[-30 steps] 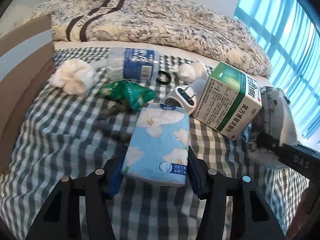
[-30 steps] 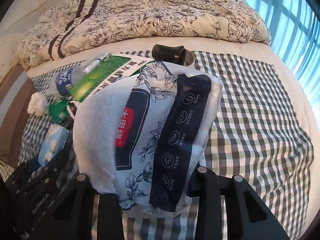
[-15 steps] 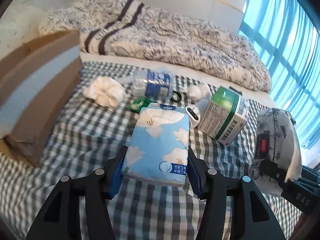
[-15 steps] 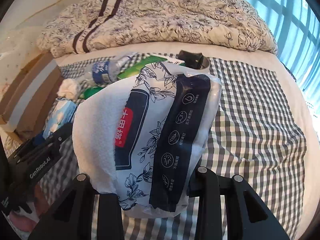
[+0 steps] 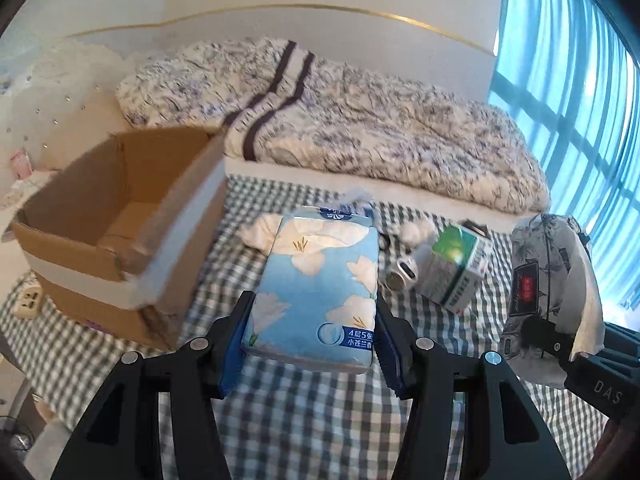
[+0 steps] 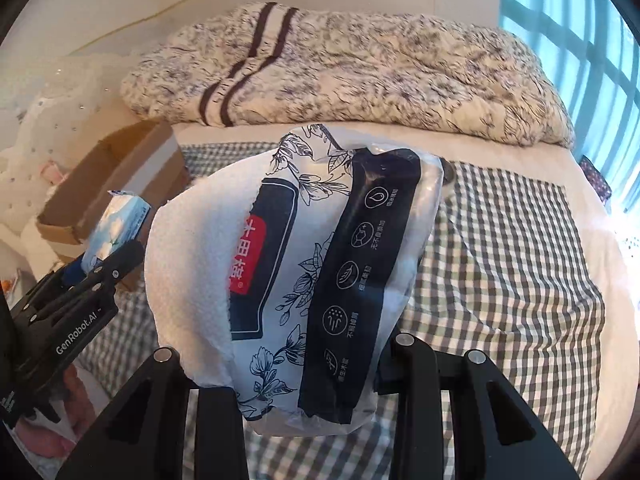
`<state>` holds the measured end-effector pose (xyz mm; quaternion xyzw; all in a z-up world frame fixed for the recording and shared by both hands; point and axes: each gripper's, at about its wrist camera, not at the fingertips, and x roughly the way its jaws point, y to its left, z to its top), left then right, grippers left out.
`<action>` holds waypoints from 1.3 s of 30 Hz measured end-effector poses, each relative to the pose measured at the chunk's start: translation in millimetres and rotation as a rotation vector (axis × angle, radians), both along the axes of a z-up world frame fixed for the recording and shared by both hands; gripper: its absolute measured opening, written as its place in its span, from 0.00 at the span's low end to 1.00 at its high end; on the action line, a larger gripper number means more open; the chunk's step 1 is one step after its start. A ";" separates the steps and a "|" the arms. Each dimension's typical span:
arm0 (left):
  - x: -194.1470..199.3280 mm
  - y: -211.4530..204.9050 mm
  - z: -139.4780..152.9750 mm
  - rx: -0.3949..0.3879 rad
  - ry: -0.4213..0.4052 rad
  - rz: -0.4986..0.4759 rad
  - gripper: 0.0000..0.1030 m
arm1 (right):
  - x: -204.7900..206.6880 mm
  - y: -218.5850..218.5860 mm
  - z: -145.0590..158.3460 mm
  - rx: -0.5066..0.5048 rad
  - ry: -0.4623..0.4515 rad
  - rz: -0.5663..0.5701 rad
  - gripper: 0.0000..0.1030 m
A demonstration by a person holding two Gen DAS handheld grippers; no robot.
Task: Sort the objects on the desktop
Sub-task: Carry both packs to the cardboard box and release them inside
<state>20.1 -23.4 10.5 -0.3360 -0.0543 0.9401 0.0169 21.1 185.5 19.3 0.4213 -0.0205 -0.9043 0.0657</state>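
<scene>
My left gripper [image 5: 310,344] is shut on a light blue tissue pack [image 5: 320,284] printed with white flowers, held up above the checked sheet. An open cardboard box [image 5: 120,232] sits just to its left. My right gripper [image 6: 288,380] is shut on a white and navy tissue bag [image 6: 296,280] with a red label, lifted off the bed. In the left wrist view that bag [image 5: 548,280] hangs at the right. In the right wrist view the blue pack [image 6: 120,220] shows at the left, in front of the box [image 6: 116,184].
On the checked sheet [image 5: 320,420] lie a green and white medicine box [image 5: 456,268], a small white device [image 5: 404,272] and crumpled white tissue [image 5: 260,232]. A floral duvet [image 5: 340,120] is piled at the back. A power strip [image 5: 28,300] rests left of the box. Blue curtains [image 5: 568,60] hang at the right.
Both grippers have risen and swung left with their packs. The cardboard box has come fully into the left wrist view. The water bottle and green packet are now hidden behind the blue pack.
</scene>
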 end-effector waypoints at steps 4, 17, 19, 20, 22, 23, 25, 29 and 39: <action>6.9 -19.6 19.1 0.005 0.018 0.021 0.55 | 0.0 -16.9 19.1 -0.010 0.025 0.022 0.33; 5.7 -92.4 76.6 -0.028 0.076 0.080 0.55 | -30.2 -78.6 61.0 -0.049 0.056 0.100 0.33; 2.4 -102.0 81.5 -0.031 0.088 0.097 0.55 | -36.9 -92.3 63.9 -0.047 0.058 0.121 0.33; 0.3 -107.0 83.3 -0.029 0.091 0.103 0.55 | -40.8 -98.6 64.5 -0.048 0.060 0.131 0.33; -3.3 -117.2 84.3 -0.023 0.093 0.121 0.55 | -46.4 -112.5 64.9 -0.044 0.058 0.155 0.33; -5.2 -122.3 84.1 -0.019 0.091 0.131 0.55 | -49.9 -120.1 65.0 -0.046 0.058 0.167 0.34; -9.9 -132.5 82.3 -0.016 0.084 0.147 0.55 | -52.0 -132.2 64.7 -0.049 0.055 0.186 0.34; -20.3 -152.0 76.9 -0.020 0.064 0.188 0.55 | -63.5 -157.9 63.9 -0.067 0.043 0.241 0.34; -28.9 -205.3 70.7 -0.025 0.043 0.316 0.55 | -77.5 -229.3 67.0 -0.118 0.039 0.413 0.34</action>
